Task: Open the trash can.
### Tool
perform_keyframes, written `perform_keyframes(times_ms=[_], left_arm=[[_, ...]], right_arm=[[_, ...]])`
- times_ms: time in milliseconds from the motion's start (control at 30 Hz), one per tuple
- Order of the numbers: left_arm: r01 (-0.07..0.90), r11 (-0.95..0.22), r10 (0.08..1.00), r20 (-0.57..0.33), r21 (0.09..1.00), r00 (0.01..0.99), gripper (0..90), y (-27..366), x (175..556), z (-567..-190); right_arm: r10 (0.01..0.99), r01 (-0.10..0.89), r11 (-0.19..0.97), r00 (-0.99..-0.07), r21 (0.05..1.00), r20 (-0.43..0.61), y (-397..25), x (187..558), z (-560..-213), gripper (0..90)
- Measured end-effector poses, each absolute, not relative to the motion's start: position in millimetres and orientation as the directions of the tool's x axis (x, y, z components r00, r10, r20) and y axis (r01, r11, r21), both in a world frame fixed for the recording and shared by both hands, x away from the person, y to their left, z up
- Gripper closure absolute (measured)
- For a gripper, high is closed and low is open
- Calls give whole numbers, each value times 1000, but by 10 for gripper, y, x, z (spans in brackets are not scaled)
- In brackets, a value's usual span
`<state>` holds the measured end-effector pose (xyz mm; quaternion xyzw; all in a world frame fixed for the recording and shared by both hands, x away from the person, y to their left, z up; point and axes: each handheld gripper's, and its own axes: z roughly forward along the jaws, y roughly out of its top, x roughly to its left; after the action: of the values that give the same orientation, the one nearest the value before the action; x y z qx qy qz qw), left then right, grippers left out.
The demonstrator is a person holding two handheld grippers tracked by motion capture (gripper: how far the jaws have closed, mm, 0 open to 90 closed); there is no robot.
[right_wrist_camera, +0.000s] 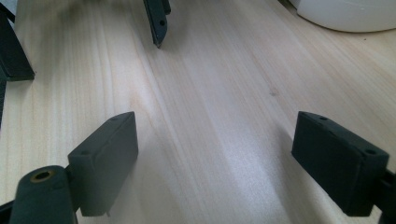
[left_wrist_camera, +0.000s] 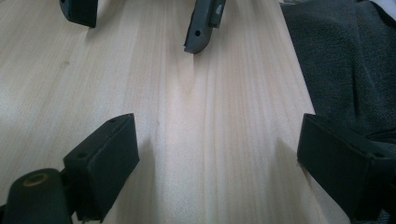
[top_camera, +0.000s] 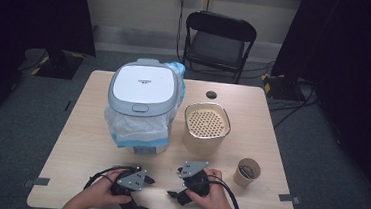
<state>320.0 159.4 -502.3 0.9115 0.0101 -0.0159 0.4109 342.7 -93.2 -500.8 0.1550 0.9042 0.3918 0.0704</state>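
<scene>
At the near edge of the worktop [top_camera: 85, 142], the left gripper [top_camera: 139, 193] lay under the person's left hand [top_camera: 101, 190], pointing right across the wood. Its jaws were spread wide and held nothing; in the left gripper view they stood far apart with bare pale wood between them, and the near ends of both jaws were cut off by the bottom of the frame. Just to its right, the right gripper [top_camera: 173, 183] lay under the right hand [top_camera: 214, 197], pointing left toward the other gripper. It too was released, gaping over bare wood in the right gripper view. The two grippers faced each other near together but apart. Each gripper view caught the other gripper's jaw tips at its top edge, cropped so that little could be made of them. Both forearms were cut off by the bottom of the high view.

Further right and a little farther off stood a small paper cup [top_camera: 247, 172] with something dark inside that was too small to make out. Beyond the right gripper stood a tan round container [top_camera: 206, 131] with a perforated insert on top. To its left, near but not clearly touching, stood a white lidded bin [top_camera: 143, 88] lined with a clear plastic bag [top_camera: 131, 128] that hid most of its body. A white curved base [right_wrist_camera: 345, 11], cut off by the frame's corner, showed in the right gripper view. Past the far edge stood a black folding chair [top_camera: 218, 42] on the floor.
</scene>
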Motion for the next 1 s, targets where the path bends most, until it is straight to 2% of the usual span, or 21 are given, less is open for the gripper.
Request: perform_keyframes(times_ms=[200, 267, 300, 333, 400, 467, 533, 800, 1000], left_arm=[[54, -660, 23, -51, 750, 998, 110, 1591, 3184, -5024], [38, -674, 2, -49, 738, 999, 87, 1610, 3207, -5007], [84, -668, 24, -91, 739, 996, 100, 1616, 3199, -4997], [84, -679, 19, -97, 729, 995, 100, 1636, 3220, -4974], [96, -685, 26, -107, 722, 994, 185, 1664, 3225, -4941], [105, -692, 32, -115, 714, 993, 154, 1686, 3214, -4923], [92, -704, 29, -101, 704, 994, 164, 1695, 3213, -4881], [190, -640, 96, -168, 745, 981, 163, 1753, 3165, -4553], [221, -643, 134, -176, 733, 975, 162, 1807, 3142, -4359]], right_arm=[[336, 225, 645, -942, 730, -6, -930, 3433, -5007, 139], [337, 226, 644, -942, 731, -5, -926, 3443, -5009, 139], [343, 231, 642, -939, 732, -5, -923, 3447, -5009, 137], [343, 231, 642, -939, 732, -5, -923, 3447, -5009, 137], [343, 235, 643, -939, 729, 0, -919, 3450, -5008, 132], [337, 229, 645, -941, 729, -2, -919, 3457, -5008, 131], [337, 229, 645, -942, 729, -2, -919, 3457, -5008, 131], [336, 226, 645, -942, 730, -5, -919, 3459, -5009, 131], [338, 231, 645, -941, 729, -1, -919, 3455, -5008, 131]])
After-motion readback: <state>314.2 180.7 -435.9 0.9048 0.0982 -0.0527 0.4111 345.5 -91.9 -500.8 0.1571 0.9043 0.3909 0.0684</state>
